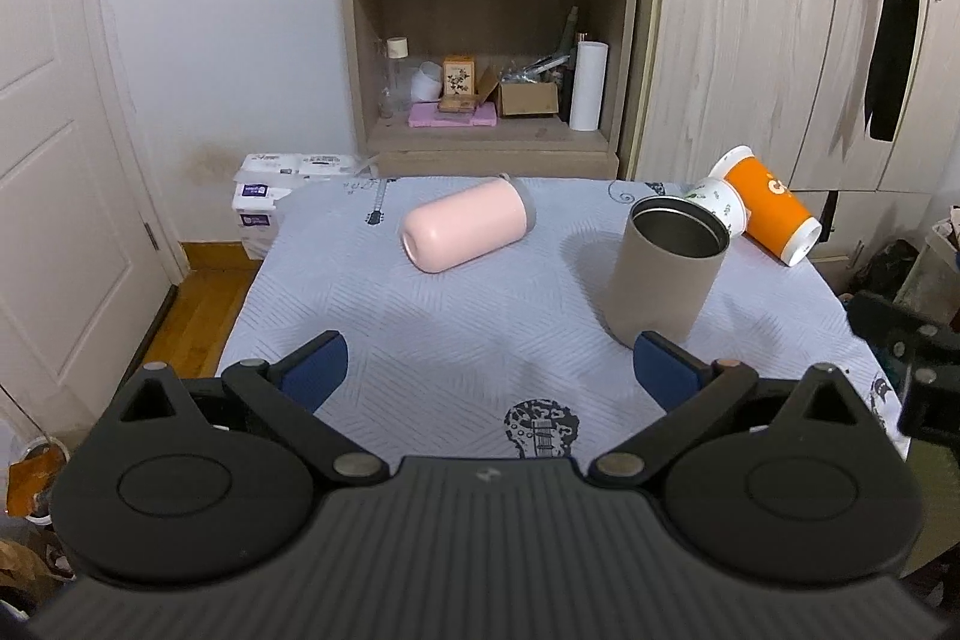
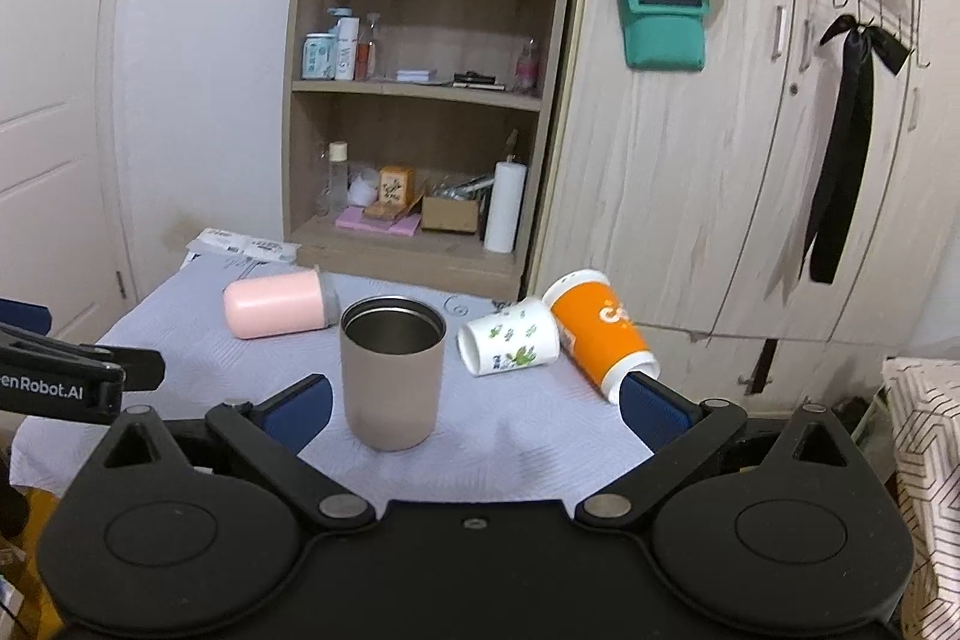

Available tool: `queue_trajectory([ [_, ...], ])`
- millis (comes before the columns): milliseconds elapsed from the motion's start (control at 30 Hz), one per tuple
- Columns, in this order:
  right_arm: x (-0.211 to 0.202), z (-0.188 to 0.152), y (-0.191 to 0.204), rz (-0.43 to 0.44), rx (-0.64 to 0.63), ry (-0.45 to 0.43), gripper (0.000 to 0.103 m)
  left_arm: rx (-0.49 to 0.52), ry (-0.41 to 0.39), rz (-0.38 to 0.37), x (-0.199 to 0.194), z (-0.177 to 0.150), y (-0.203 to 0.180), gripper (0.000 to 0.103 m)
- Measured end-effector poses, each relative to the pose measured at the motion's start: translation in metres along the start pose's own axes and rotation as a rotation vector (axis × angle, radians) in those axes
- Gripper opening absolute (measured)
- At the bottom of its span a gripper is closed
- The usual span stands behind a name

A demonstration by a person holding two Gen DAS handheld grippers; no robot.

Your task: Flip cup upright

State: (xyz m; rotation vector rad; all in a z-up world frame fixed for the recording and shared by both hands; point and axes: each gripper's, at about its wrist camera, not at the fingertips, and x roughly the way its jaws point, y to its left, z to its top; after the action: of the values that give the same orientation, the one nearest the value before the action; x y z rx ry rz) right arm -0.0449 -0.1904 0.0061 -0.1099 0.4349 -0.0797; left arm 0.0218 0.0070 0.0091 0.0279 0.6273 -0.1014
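On the near right part of the table, the beige cup (image 2: pixel 393 373) stands upright with its steel-lined mouth open to the ceiling, resting on the pale patterned tablecloth (image 2: pixel 528 436). Just in front of it the right gripper (image 2: pixel 474 403) hovers with its blue-padded fingers spread wide and holding nothing; the cup sits apart from both pads, nearer the left one. Farther left, the left gripper (image 1: pixel 489 367) also has its fingers spread wide and empty, with the beige cup just beyond its right pad. Far left of the beige cup, a pink tumbler (image 1: pixel 465 232) lies on its side, base toward the near left. To the right, a white floral cup (image 2: pixel 510 343) lies on its side, and an orange paper cup (image 2: pixel 600 334) lies tilted just beside it near the table's right edge. Beyond the table stand a wooden shelf unit (image 2: pixel 420 94) holding bottles and boxes, and a pale wardrobe (image 2: pixel 720 190) with a black ribbon hanging on it.
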Motion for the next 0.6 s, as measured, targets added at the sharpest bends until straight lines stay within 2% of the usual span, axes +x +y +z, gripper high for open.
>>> queue_trajectory([
  [233,-0.013,0.002,0.006,-0.039,-0.036,-0.078,0.103,-0.006,-0.028,0.005,-0.004,0.000,0.001,0.103],
  [600,-0.016,0.001,0.010,-0.034,-0.040,-0.088,0.103,0.011,-0.061,0.026,-0.009,-0.001,0.000,0.103],
])
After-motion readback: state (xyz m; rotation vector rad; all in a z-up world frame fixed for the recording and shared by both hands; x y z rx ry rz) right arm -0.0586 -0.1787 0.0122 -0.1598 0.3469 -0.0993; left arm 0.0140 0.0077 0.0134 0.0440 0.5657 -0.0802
